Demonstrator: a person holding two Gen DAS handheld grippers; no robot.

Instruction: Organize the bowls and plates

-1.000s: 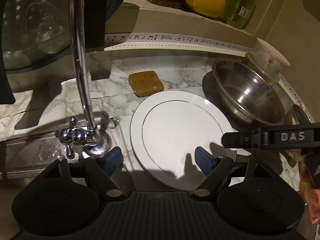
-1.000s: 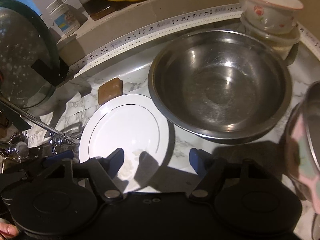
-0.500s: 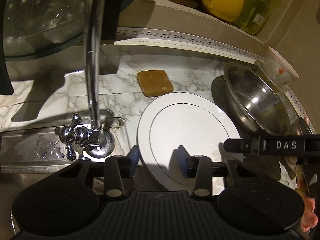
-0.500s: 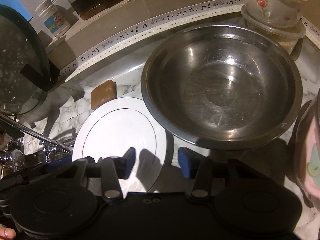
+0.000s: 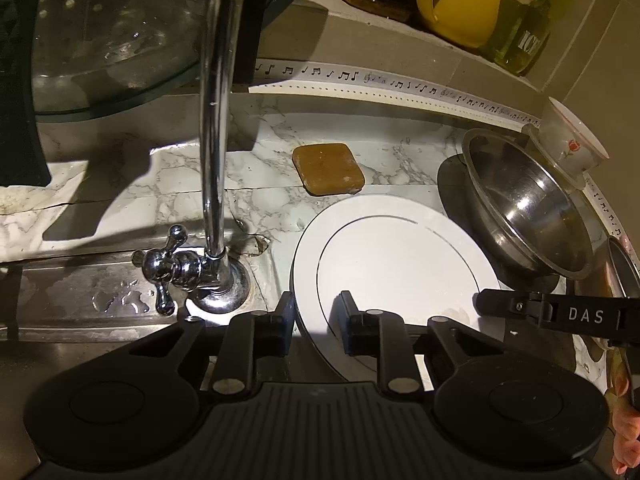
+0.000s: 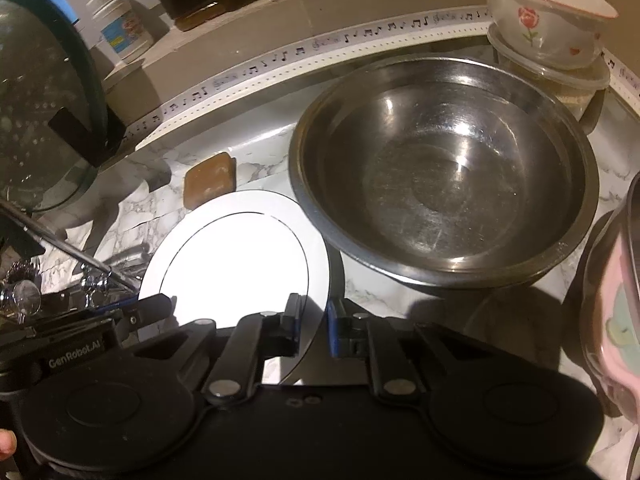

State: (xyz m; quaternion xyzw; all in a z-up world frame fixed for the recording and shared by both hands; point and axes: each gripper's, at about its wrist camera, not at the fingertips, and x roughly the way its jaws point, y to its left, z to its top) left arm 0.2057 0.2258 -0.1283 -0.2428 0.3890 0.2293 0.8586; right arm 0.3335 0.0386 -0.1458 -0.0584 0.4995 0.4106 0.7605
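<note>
A white plate (image 5: 400,264) with a thin dark ring lies on the marble counter; it also shows in the right wrist view (image 6: 236,256). My left gripper (image 5: 316,316) is shut on the plate's near left rim. My right gripper (image 6: 314,320) is shut on the plate's near right rim. A large steel bowl (image 6: 444,172) sits to the plate's right, also seen in the left wrist view (image 5: 528,204). A white bowl with a rose (image 6: 544,20) rests on a clear lidded container behind it.
A chrome tap (image 5: 212,160) rises left of the plate by the sink edge. A brown soap bar (image 5: 328,168) lies behind the plate. A glass colander bowl (image 5: 108,36) stands at the back left. A yellow mug (image 5: 456,0) and bottle sit on the ledge. A pink dish (image 6: 612,312) is at the right.
Both grippers moved in toward the plate and closed from wide open onto its near rim, left on the left side, right on the right side.
</note>
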